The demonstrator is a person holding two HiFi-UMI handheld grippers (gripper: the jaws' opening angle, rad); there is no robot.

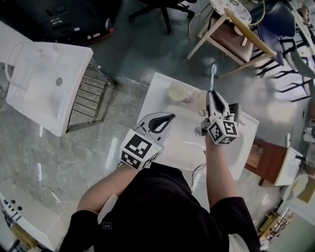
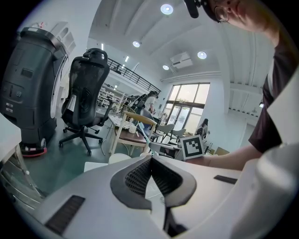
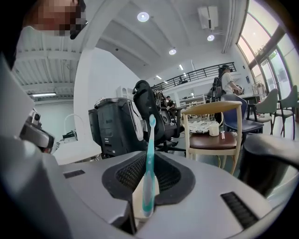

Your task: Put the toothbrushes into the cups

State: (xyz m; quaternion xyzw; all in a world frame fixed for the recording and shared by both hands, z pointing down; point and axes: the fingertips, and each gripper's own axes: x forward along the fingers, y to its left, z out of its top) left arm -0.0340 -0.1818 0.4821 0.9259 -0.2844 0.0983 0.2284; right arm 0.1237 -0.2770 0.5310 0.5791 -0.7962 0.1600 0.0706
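Observation:
A teal toothbrush (image 1: pixel 213 76) stands nearly upright, its bristle end up, clamped in my right gripper (image 1: pixel 212 97). In the right gripper view the toothbrush (image 3: pixel 149 158) sits between the dark pads of that gripper (image 3: pixel 145 189). Two pale cups stand on the white washbasin (image 1: pixel 162 83): one cup (image 1: pixel 177 92) is in the open, and the other cup (image 1: pixel 200 101) sits just left of the right gripper's tip. My left gripper (image 1: pixel 160 122) hovers over the basin's left side, shut with nothing in it (image 2: pixel 150 164). One cup's rim (image 2: pixel 119 158) shows beyond it.
A second white basin (image 1: pixel 44 83) on a metal rack lies to the left. A wooden chair (image 1: pixel 231 34) stands beyond the basin, with an office chair (image 1: pixel 162 10) further back. A wooden stand (image 1: pixel 266 162) is to the right. The basin's tap (image 1: pixel 198 131) is under my right hand.

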